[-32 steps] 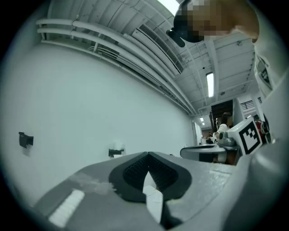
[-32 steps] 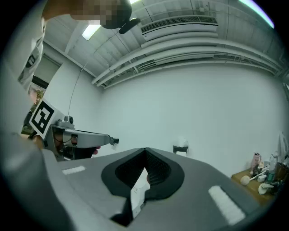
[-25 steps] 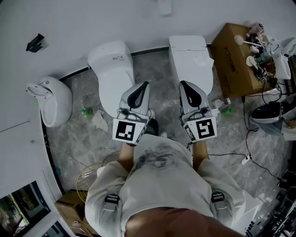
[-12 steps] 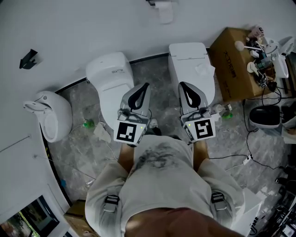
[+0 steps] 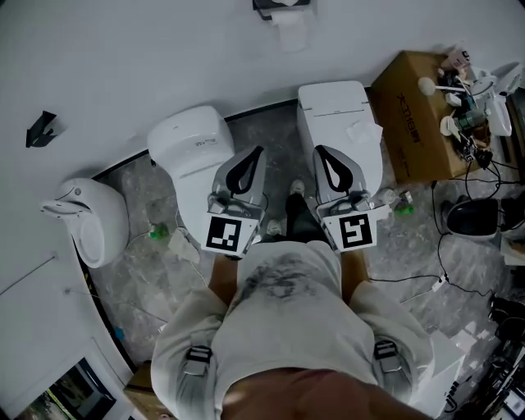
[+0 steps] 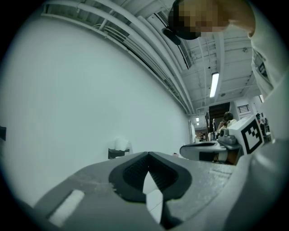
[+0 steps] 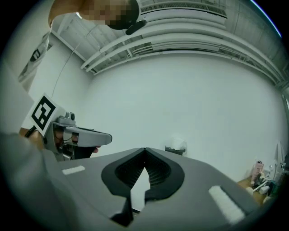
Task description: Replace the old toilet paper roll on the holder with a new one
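Observation:
The toilet paper holder (image 5: 282, 8) is mounted on the white wall at the top of the head view, with a white roll on it and a sheet hanging down. It also shows small and far off as the holder (image 6: 118, 147) in the left gripper view and the holder (image 7: 176, 147) in the right gripper view. My left gripper (image 5: 259, 152) and right gripper (image 5: 319, 151) are held side by side in front of my chest, pointing level at the wall. Both are shut and hold nothing. No spare roll is visible.
Two white toilets stand against the wall: a rounded one (image 5: 190, 143) under my left gripper and a square one (image 5: 338, 111) under my right. A cardboard box (image 5: 414, 111) with clutter is at the right, cables (image 5: 426, 283) lie on the floor, and a white urinal-shaped fixture (image 5: 82, 215) is at the left.
I have moved toward the wall with both grippers still shut. The holder has come further into the head view and the toilets have slid down the frame.

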A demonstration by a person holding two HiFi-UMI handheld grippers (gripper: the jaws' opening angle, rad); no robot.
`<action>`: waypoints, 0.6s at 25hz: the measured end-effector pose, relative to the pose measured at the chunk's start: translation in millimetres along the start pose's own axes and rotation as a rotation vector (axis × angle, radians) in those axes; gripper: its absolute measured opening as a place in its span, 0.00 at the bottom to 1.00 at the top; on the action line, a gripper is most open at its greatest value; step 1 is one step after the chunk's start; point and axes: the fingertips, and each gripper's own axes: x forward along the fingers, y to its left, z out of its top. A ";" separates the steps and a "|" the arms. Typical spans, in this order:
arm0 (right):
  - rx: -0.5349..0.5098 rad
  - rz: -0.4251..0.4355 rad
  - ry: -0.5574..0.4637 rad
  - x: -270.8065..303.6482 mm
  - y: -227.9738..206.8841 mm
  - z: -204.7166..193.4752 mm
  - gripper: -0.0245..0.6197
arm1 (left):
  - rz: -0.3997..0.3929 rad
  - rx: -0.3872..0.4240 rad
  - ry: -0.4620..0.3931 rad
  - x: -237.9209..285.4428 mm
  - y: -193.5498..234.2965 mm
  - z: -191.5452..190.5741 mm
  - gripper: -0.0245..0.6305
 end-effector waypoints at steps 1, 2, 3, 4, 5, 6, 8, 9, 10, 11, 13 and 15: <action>-0.010 -0.004 0.009 7.8 -6.3 -2.7 0.04 | 0.004 0.000 0.001 8.6 4.0 -0.3 0.04; -0.012 -0.005 0.012 15.5 -13.0 -5.1 0.04 | 0.010 -0.003 -0.001 17.6 8.1 0.1 0.04; -0.009 -0.002 0.012 23.0 -20.1 -7.1 0.04 | 0.017 -0.004 -0.002 26.6 12.0 -0.1 0.04; -0.005 0.004 0.010 30.6 -27.3 -9.1 0.04 | 0.024 -0.004 0.001 35.9 15.9 -1.3 0.04; 0.000 0.010 0.009 38.7 -34.9 -11.0 0.04 | 0.030 -0.002 0.007 45.7 19.9 -2.9 0.04; 0.003 0.016 0.009 47.3 -43.1 -12.6 0.04 | 0.035 0.001 0.013 56.3 23.9 -4.2 0.04; 0.008 0.030 0.009 64.8 -60.8 -14.4 0.04 | 0.043 0.003 0.021 78.9 30.8 -5.0 0.04; 0.007 0.038 0.008 73.4 -69.6 -15.0 0.04 | 0.047 0.002 0.023 90.3 33.9 -4.8 0.04; 0.005 0.047 0.008 82.1 -78.0 -15.9 0.04 | 0.052 0.003 0.025 101.4 37.3 -4.6 0.04; 0.005 0.057 0.009 90.9 -86.0 -16.8 0.04 | 0.058 0.007 0.025 112.1 40.7 -4.0 0.04; 0.009 0.075 0.007 106.8 -101.3 -17.6 0.04 | 0.072 0.006 0.025 132.1 46.0 -1.9 0.04; 0.011 0.093 0.004 119.9 -116.2 -18.0 0.04 | 0.088 0.005 0.031 149.7 49.6 -1.1 0.04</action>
